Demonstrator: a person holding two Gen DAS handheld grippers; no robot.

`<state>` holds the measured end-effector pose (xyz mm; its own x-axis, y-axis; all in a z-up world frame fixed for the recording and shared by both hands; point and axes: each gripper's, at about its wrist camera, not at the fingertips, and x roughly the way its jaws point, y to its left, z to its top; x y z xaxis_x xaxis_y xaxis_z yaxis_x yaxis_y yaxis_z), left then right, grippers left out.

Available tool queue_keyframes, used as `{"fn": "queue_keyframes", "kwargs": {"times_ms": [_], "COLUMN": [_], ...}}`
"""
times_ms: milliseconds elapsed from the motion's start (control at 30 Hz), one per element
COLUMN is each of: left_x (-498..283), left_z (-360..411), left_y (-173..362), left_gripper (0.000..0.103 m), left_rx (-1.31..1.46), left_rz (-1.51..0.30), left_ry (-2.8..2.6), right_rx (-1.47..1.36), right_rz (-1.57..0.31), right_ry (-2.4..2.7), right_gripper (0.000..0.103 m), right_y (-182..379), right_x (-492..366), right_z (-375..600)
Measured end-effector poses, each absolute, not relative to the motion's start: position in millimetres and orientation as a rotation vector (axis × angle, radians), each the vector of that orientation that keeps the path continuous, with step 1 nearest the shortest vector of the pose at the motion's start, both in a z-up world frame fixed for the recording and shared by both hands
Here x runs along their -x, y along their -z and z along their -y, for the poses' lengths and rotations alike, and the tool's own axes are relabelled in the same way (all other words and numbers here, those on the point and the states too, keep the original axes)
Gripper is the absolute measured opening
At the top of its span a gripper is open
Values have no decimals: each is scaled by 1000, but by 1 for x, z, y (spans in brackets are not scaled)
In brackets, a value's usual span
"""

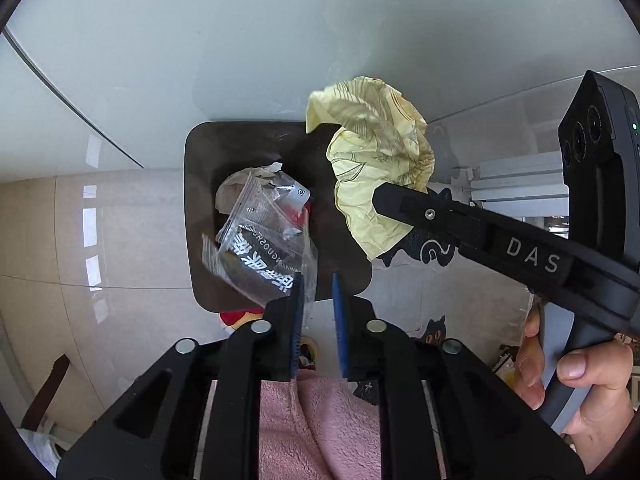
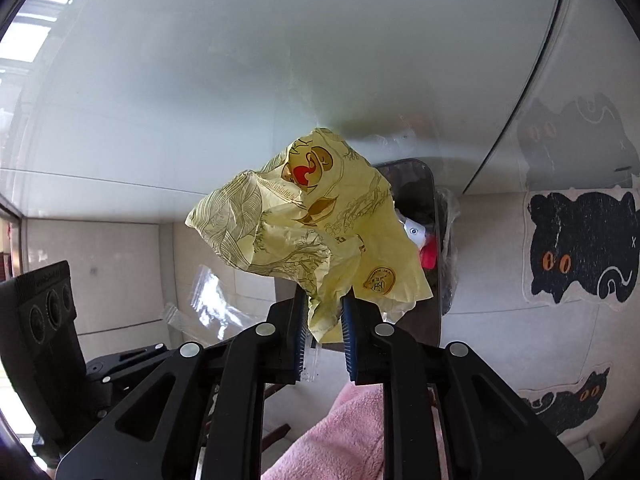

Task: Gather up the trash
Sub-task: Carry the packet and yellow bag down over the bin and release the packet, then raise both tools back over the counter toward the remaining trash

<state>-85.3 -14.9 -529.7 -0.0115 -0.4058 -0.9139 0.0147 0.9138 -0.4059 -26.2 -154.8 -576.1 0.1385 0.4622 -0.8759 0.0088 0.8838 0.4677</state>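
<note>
Nearest in the left wrist view, the left gripper [image 1: 316, 300] has its blue-padded fingers [image 1: 297, 320] a little apart, with the edge of a clear plastic bag [image 1: 260, 252] between them; whether the pads actually press on the film cannot be told. The bag bears white printed characters and hangs over the mouth of a dark bin [image 1: 200, 208], its long axis slanting from the fingers up and to the left, with more wrappers and crumpled white paper lying inside the bin beyond it. Pink fleece fabric [image 1: 320, 420] shows below the gripper. To the right, the right gripper [image 2: 324, 312] pinches the lower tail of a crumpled yellow wrapper [image 2: 304, 224] between its fingers [image 2: 348, 332]; the wrapper fans upward and outward from that pinch, its bulk held in the air above the bin's right side [image 2: 434, 200]. A bare hand [image 1: 576, 368] grips the right gripper's handle. Beyond the bin, the white table [image 1: 280, 40] curves away, and black cat-shaped mats [image 2: 580, 244] lie on the pale tiled floor [image 1: 80, 240].
</note>
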Motion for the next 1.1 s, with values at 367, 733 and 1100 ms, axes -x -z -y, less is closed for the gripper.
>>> {"fn": "queue_keyframes", "kwargs": {"times_ms": [367,733,1100], "left_x": [87,102,117], "left_z": [12,7,-1], "left_y": [505,403,251], "left_gripper": [75,95,95], "left_rx": [304,239,204], "left_rz": [-1515,-1412,-1168], "left_ry": [301,290,313], "right_rx": [-424,-393,-298], "right_rz": [-1358,-1251,-990], "right_ry": [-291,-285,-347], "right_gripper": [97,100,100], "right_y": [551,436,270], "right_x": [22,58,99], "right_z": [169,194,211]}}
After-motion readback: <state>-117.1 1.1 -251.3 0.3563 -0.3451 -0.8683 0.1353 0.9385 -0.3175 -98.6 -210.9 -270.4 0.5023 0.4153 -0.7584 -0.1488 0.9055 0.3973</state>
